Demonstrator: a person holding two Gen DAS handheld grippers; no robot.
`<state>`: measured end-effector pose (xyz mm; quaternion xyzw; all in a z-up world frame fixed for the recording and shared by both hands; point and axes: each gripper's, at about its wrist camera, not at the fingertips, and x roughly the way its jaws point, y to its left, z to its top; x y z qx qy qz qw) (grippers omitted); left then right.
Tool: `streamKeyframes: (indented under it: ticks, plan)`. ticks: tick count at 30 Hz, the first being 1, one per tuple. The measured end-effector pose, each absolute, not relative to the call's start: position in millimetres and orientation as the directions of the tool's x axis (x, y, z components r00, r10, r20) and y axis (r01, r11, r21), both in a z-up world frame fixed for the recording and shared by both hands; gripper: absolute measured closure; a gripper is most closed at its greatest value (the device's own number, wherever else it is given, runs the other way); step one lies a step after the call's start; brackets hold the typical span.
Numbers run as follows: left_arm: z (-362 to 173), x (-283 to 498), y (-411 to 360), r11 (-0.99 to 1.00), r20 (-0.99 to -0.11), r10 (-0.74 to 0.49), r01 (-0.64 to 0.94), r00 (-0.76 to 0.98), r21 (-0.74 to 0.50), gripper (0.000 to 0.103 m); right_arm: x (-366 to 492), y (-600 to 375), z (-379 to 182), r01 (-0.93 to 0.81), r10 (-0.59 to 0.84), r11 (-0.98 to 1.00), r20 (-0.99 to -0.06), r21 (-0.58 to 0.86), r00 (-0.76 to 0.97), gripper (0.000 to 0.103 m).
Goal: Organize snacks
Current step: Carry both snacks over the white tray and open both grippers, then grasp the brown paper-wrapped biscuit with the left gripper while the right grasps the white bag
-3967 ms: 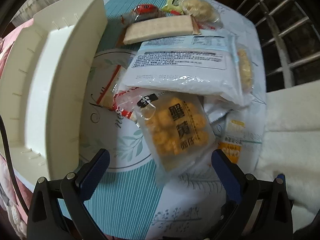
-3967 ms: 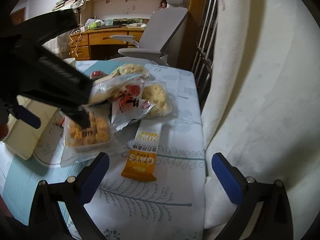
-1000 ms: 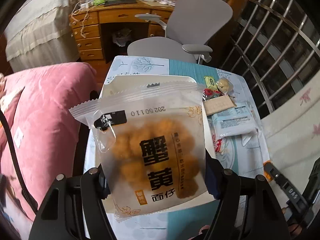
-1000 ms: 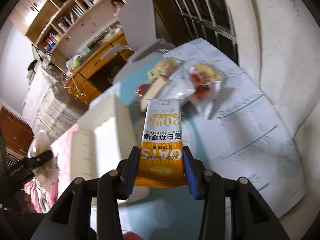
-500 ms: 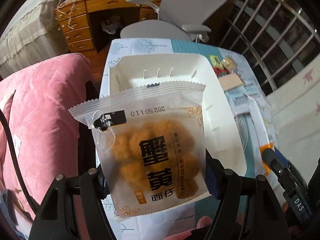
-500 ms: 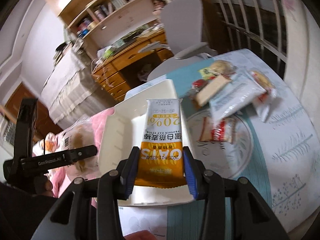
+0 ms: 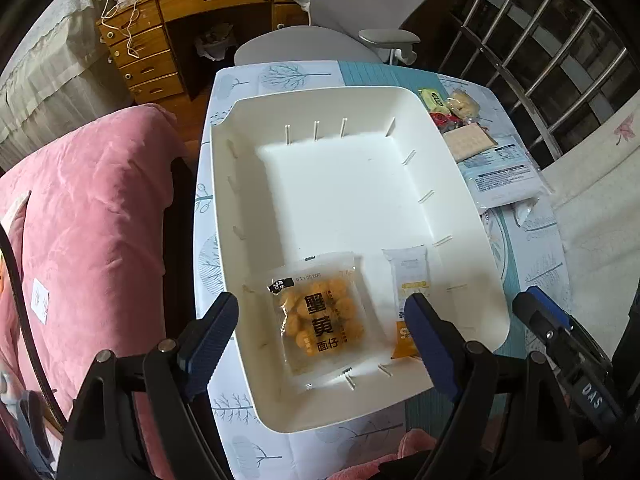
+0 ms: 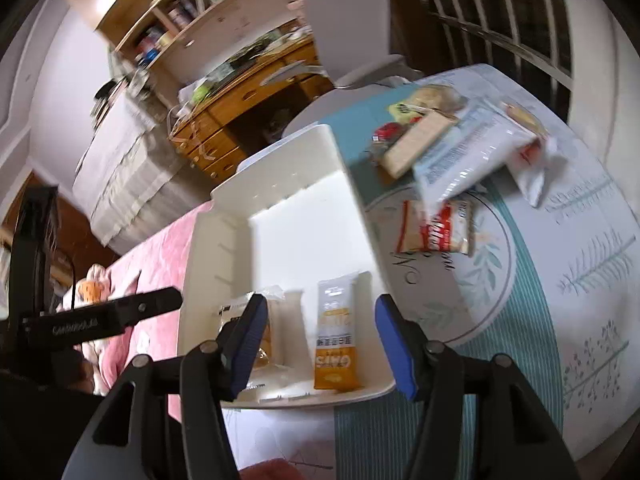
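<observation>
Both grippers, left point(image 7: 320, 336) and right point(image 8: 318, 340), had just spread their fingers wide, empty, above the bin point(image 7: 400, 100) (two packets inside); remaining snacks point(image 8: 460, 152) lay on the surface nearer the right.

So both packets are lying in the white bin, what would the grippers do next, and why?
Probably lift the right gripper away toward the snack pile for another packet. Both grippers' jaws have just been opening and grip nothing: the crab-roe snack bag and oat bar lie loose in the white bin, while several packets wait on the table.
</observation>
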<state>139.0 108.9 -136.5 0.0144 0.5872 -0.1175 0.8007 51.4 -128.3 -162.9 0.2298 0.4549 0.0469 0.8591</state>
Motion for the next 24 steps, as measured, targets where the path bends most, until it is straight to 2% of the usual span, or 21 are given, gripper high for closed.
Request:
streamKeyframes:
  ticks: [12,24]
  plan:
    - [-111,180,55,0.934,-0.926,-0.225,0.336,0.302,-0.117,0.019,28,-181,-167,0.281,0.230,0.843,-0.780,0.458,0.582,0.047]
    - [-90,233,-39,0.814,-0.930,-0.223,0.581,0.294,-0.012,0.019,50,-239,-189,0.360,0.246,0.784,-0.786,0.505,0.568,0.047]
